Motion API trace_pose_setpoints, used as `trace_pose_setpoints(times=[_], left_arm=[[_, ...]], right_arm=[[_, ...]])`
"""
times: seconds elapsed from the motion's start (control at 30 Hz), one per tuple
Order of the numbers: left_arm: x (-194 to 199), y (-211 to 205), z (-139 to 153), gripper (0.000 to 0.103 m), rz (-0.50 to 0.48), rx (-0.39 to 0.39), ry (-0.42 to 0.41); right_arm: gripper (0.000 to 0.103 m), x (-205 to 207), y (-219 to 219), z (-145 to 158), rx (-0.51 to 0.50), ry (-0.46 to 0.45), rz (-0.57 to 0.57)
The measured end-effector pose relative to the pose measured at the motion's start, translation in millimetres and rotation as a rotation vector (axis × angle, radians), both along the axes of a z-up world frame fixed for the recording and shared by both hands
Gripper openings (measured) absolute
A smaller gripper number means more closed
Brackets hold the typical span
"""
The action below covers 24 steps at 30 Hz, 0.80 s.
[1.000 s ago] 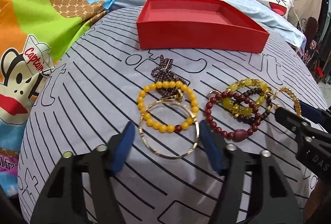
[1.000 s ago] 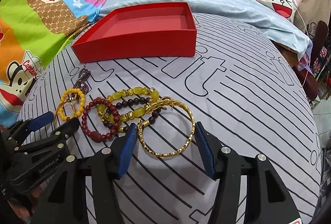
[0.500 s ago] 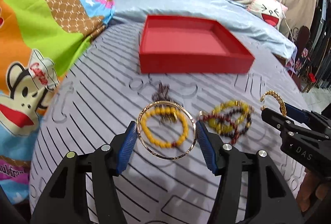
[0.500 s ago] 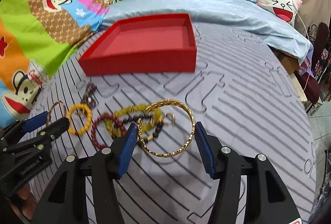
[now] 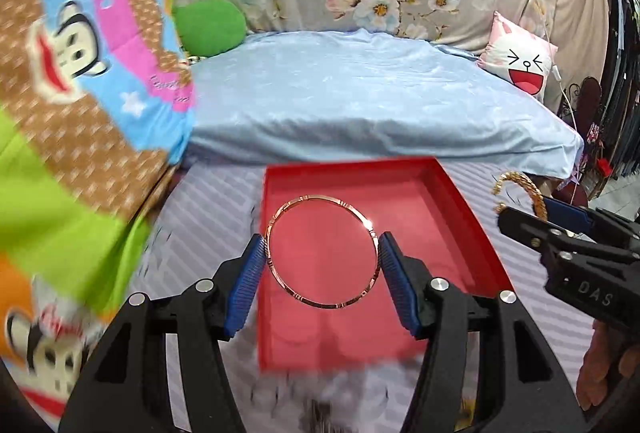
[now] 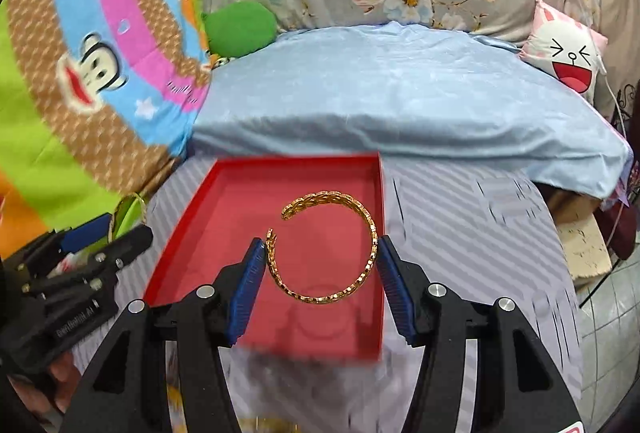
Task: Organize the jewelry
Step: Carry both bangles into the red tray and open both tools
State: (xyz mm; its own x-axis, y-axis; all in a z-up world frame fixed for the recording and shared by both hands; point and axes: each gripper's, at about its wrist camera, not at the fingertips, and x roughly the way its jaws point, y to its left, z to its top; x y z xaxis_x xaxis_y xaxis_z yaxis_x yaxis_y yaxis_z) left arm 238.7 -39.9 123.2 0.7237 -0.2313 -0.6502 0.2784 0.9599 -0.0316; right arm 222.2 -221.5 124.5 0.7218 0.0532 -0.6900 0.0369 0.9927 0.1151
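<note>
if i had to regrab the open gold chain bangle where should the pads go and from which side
Grip the gold chain bangle across its widest span, one pad on each outer side, as the right gripper does now, coming from the closed bottom arc. Its gap sits at the upper left, so keep the pads off the free ends, which would probably flex inward.

striped cover (image 5: 208, 217) blurred, tray's (image 5: 472, 217) near edge smeared

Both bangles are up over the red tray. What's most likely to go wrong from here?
1. The thin bangle is pinched only at its outer edges by the left gripper; it may twist or pop out.
2. The gold cuff has an open gap, so the right gripper may squeeze it narrower and lose it.
3. Both hang over the same red tray; released together, they may land overlapping or bounce past the low wall.
</note>
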Motion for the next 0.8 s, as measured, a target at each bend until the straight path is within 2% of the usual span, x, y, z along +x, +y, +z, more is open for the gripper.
trace_pose_setpoints(times=[0.07,0.2,0.33,0.53,0.7,0.8], left_arm=[[31,-8,-6,0.056,-0.020,-0.010,0.028],[82,-23,-27,0.056,-0.011,0.043,0.064],[111,-30,-49,0.055,-0.021,0.048,0.117],[130,-37,-74,0.056,-0.016,0.069,0.169],[138,-34,-81,0.055,-0.007,0.044,0.208],[142,-30,-84,0.062,0.019,0.036,0.232]], right_arm=[[0.055,33,-1,-5,-0.002,0.022,-0.003],[0.055,85,-2,-28,-0.002,0.098,-0.003],[0.055,118,-4,-57,0.022,0.172,-0.006],[0.055,134,-4,-79,0.008,0.211,-0.008],[0.056,136,0,-81,-0.027,0.211,-0.002],[0.057,136,2,-81,-0.051,0.206,-0.005]])
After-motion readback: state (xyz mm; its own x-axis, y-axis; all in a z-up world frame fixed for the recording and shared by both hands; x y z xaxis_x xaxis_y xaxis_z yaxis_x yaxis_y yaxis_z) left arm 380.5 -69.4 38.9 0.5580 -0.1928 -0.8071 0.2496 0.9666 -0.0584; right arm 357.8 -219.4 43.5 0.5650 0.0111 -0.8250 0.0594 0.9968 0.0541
